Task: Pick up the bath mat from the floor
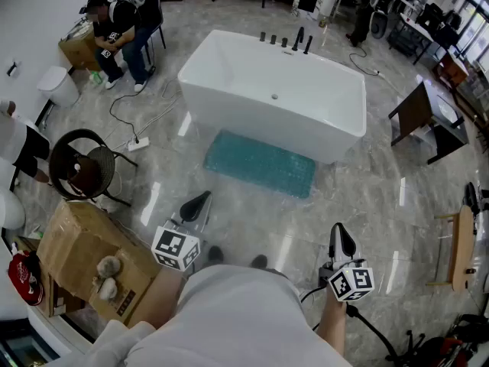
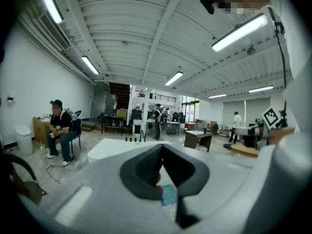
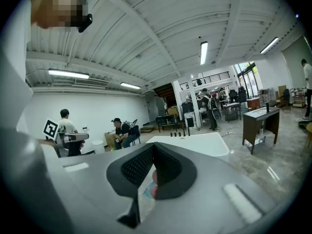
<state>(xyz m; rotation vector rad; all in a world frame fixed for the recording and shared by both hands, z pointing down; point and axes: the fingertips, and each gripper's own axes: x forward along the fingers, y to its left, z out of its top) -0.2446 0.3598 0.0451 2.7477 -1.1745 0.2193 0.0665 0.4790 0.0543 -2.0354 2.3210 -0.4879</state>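
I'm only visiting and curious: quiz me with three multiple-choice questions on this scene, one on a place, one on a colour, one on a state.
1. Where is the bath mat relative to the bathtub? A inside it; B on the floor in front of it; C hung over its rim.
2. The mat's colour? A red; B teal; C black.
3. The left gripper and right gripper are: A both shut, empty; B both clamped on the mat; C both wide open.
Answers: B, it lies flat on the floor by the tub; B, it shows blue-green; A, each pair of jaws meets with nothing between.
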